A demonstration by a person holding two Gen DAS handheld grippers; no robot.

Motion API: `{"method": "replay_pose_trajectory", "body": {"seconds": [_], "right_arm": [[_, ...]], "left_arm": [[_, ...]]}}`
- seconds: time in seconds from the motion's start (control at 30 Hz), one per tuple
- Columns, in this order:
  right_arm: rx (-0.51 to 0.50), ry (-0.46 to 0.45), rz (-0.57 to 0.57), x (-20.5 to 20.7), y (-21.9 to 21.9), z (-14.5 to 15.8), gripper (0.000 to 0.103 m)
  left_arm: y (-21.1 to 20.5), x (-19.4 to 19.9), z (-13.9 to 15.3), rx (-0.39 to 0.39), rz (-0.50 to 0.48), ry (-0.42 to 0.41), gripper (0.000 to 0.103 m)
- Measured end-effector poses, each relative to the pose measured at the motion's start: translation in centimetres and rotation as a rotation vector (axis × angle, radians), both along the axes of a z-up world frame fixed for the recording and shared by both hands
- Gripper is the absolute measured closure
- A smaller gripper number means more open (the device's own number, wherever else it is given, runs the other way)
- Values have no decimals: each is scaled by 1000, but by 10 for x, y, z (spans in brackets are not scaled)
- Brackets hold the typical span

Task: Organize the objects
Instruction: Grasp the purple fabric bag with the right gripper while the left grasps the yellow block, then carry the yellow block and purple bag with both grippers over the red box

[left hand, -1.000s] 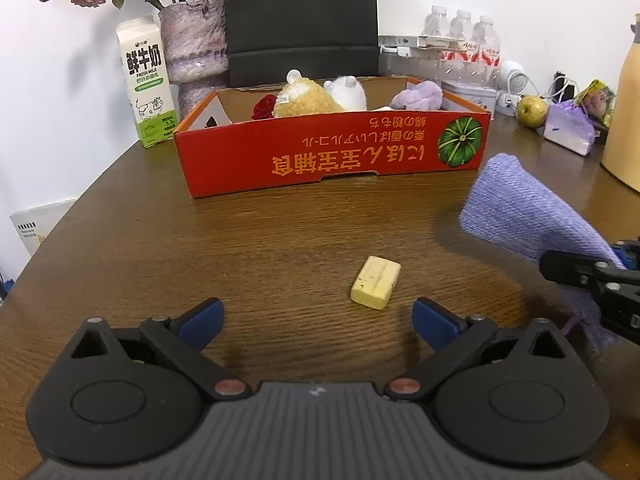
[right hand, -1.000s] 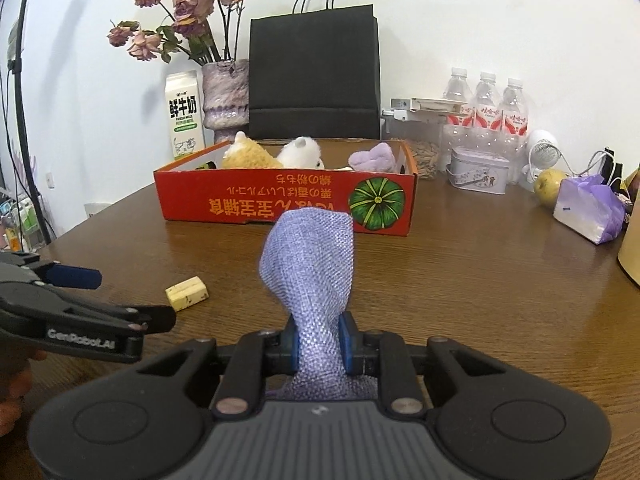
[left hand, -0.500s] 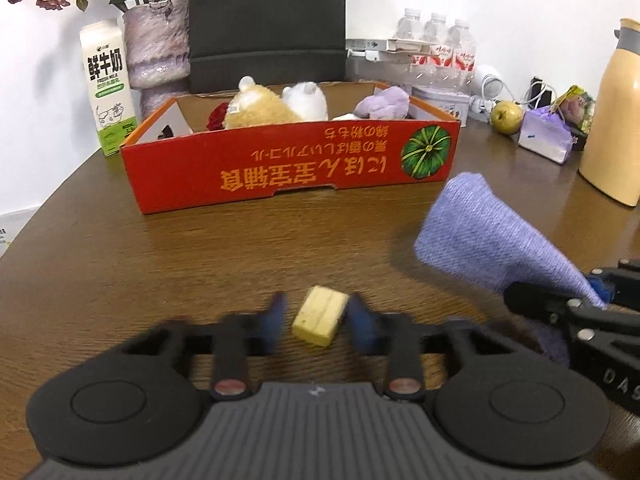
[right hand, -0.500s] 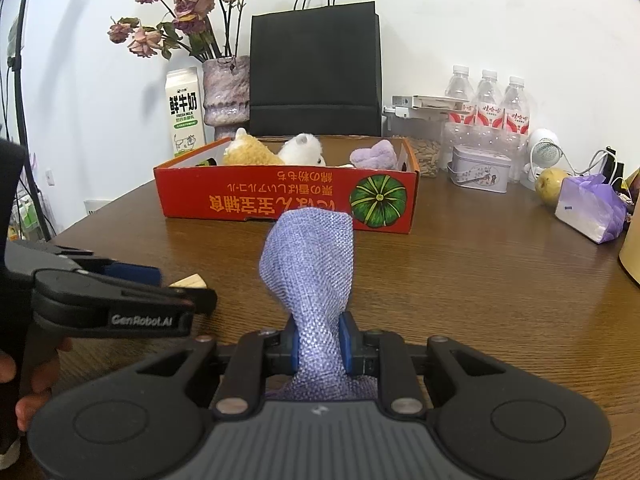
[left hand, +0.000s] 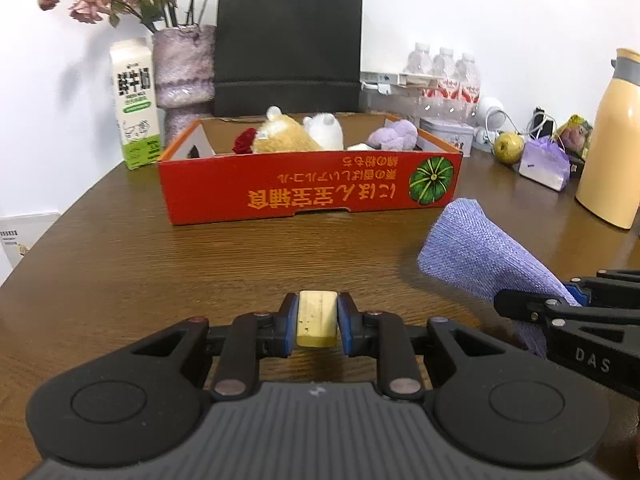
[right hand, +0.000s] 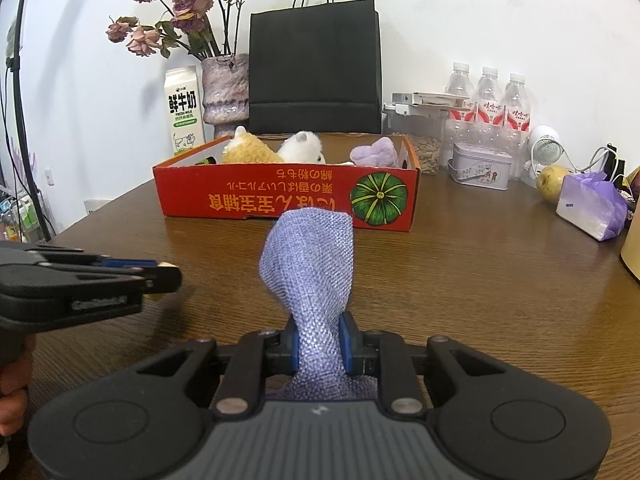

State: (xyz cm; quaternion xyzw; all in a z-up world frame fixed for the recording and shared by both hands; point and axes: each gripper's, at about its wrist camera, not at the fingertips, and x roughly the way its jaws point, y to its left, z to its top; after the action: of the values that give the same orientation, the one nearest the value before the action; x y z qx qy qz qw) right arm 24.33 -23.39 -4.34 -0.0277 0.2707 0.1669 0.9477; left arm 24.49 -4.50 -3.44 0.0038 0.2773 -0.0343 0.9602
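yellow block [left hand: 316, 318] now clamped in left claw [left hand: 317, 322], a second ago loose on desk [left hand: 200, 264]; right claw [right hand: 319, 340] pinching purple pouch [right hand: 310, 256]; ready for red box [left hand: 308, 190].

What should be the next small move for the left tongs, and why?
Probably lift the left tongs slightly and carry the yellow block forward toward the red box. The block is already clamped between the pads, and the box with plush toys stands straight ahead. The right tongs hold the purple pouch off to the side.
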Motion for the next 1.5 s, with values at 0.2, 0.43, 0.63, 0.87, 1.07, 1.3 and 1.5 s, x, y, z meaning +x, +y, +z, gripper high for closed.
{"method": "replay_pose_trajectory", "body": {"seconds": [0.2,0.43,0.63,0.87,1.07,1.3,1.5], "right_arm": [[7,-12,0,-2,0,1,85],[17,-27,29,-9,11,8,85],[27,-38,30,-6,14,20,85],[23,-64,43,8,22,40,85],[27,-77,52,21,30,50,85],[21,-92,57,39,38,59,85],[31,-101,54,58,40,64,85]], "left_arm": [[8,-12,8,-22,53,-49,81],[12,-22,20,-40,69,-81,81],[13,-20,33,-32,74,-104,81],[15,-5,48,-35,87,-130,81],[16,8,57,-33,93,-152,81],[20,28,65,-36,96,-160,81],[23,47,68,-36,102,-162,81]]}}
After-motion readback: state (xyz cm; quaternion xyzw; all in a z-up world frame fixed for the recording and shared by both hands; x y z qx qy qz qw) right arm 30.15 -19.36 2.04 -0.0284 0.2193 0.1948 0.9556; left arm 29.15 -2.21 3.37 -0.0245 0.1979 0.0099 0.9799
